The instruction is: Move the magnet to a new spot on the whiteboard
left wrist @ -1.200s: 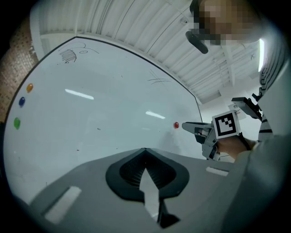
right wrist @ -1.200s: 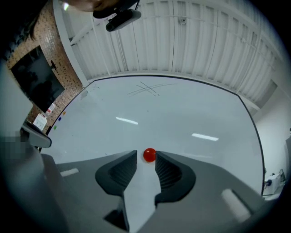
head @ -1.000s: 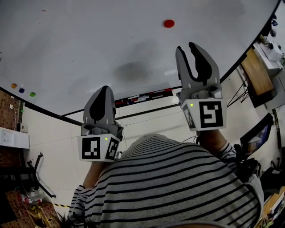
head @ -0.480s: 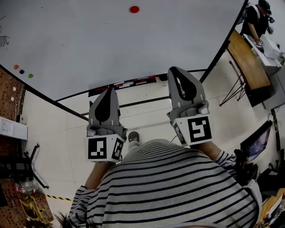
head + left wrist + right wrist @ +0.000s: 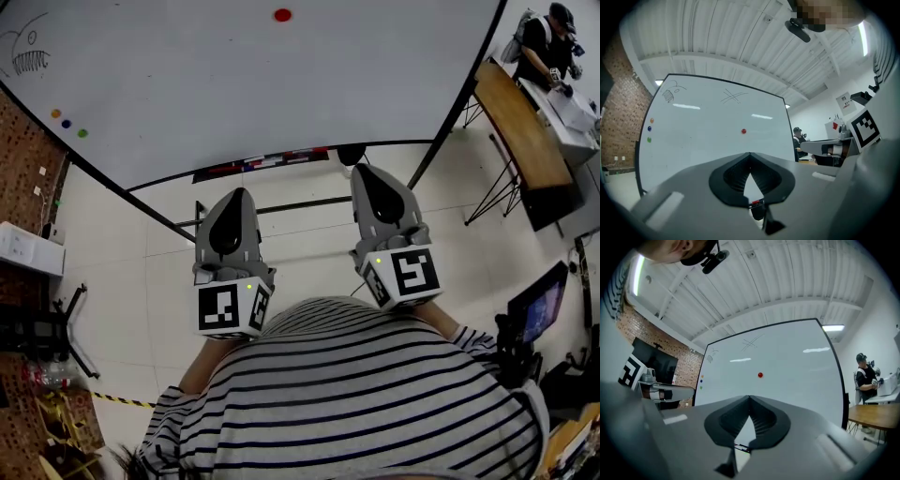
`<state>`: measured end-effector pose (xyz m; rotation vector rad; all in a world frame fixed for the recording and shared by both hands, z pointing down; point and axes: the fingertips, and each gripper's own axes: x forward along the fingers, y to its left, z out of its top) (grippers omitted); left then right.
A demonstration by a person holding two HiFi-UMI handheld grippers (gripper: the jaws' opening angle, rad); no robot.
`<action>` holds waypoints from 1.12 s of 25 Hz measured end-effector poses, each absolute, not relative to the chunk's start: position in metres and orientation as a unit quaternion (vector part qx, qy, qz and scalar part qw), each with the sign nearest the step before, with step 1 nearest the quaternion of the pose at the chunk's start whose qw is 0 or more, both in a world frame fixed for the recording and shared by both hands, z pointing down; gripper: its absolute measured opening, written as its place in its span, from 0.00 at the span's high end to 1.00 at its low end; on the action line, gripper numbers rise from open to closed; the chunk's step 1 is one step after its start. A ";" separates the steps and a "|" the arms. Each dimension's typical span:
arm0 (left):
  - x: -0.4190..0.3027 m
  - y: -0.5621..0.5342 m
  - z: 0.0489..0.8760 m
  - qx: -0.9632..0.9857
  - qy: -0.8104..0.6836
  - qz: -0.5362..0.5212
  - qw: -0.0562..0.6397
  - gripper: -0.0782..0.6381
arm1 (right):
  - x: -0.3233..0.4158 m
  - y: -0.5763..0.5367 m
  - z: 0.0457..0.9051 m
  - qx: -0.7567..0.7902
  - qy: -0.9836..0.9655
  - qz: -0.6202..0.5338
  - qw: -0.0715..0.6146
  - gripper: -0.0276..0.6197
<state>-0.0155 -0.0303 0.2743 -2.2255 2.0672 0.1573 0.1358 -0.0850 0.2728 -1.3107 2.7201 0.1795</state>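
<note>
A small red magnet (image 5: 282,15) sticks to the large whiteboard (image 5: 234,84), near the top of the head view. It also shows as a red dot (image 5: 743,131) in the left gripper view and as a red dot (image 5: 760,375) in the right gripper view. Both grippers hang well back from the board, close to the person's striped shirt. My left gripper (image 5: 235,197) is shut with nothing in it. My right gripper (image 5: 367,172) is shut and empty too, tips together.
Three small coloured magnets (image 5: 67,123) sit at the board's left edge near a doodle (image 5: 28,58). A tray (image 5: 262,163) runs along the board's lower edge. A wooden table (image 5: 514,122) and a person (image 5: 544,42) are at the right. Brick wall stands left.
The right gripper's jaws have gone from open to shut. Both grippers have drawn back from the board towards the body, and the red magnet now lies farther off.
</note>
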 end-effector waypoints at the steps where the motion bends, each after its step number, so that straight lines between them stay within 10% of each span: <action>1: -0.017 -0.027 0.275 -0.731 0.679 0.052 0.049 0.87 | 0.133 -0.082 0.274 -0.431 0.899 0.056 0.058 0.95; 28: -0.060 0.017 0.290 -0.756 0.653 0.043 0.020 0.87 | 0.046 -0.026 0.276 -0.406 0.910 0.078 0.007 0.95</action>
